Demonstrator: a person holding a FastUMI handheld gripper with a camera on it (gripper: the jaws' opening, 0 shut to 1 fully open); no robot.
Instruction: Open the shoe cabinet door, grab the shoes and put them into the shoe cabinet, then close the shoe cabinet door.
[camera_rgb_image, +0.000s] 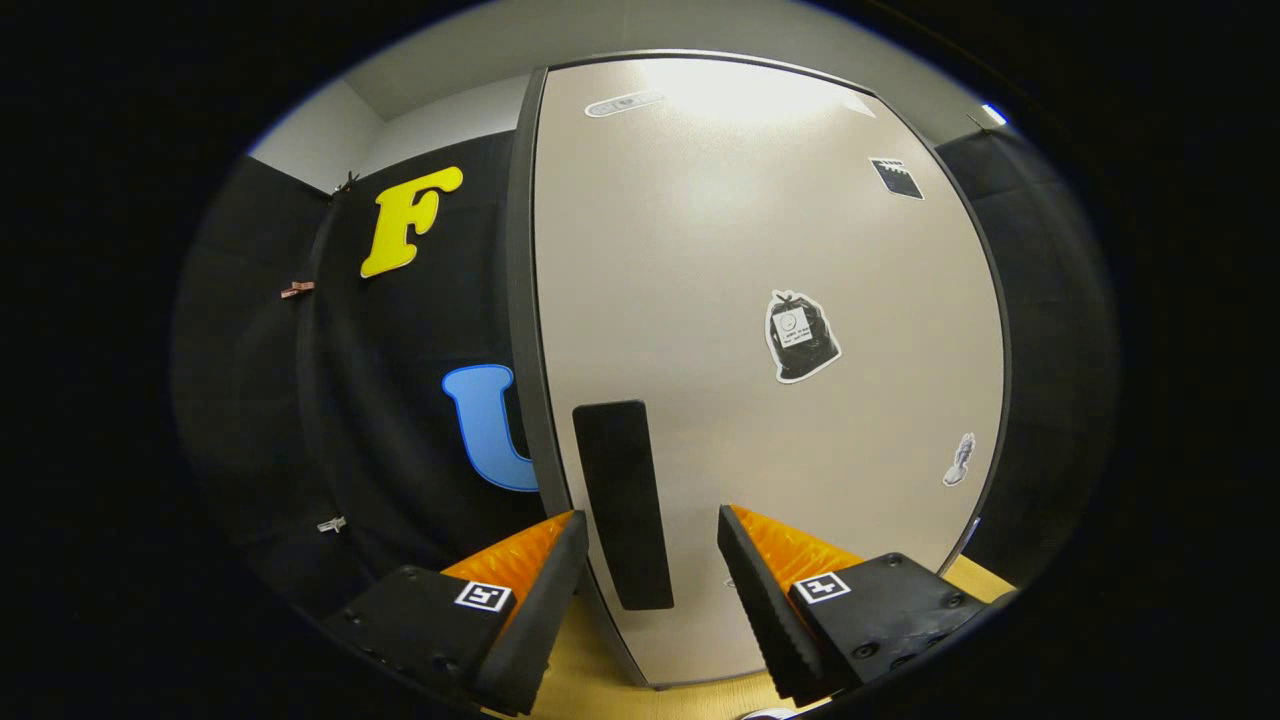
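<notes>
The shoe cabinet door (760, 330) is a tall beige panel with a dark frame, standing closed right in front of me. A black vertical handle (622, 503) sits near its left edge, low down. My gripper (650, 550) is open, its two fingers spread on either side of the handle's lower part, with the left fingertip (560, 560) past the door's left edge and the right fingertip (745, 560) over the door face. The fingers are not pressing on the handle. Several stickers dot the door.
The booth's black cloth wall (400, 400) hangs to the left of the cabinet and another stretch to its right. A light wooden surface (590, 680) lies beneath the cabinet base and my fingers. White wall and ceiling show above.
</notes>
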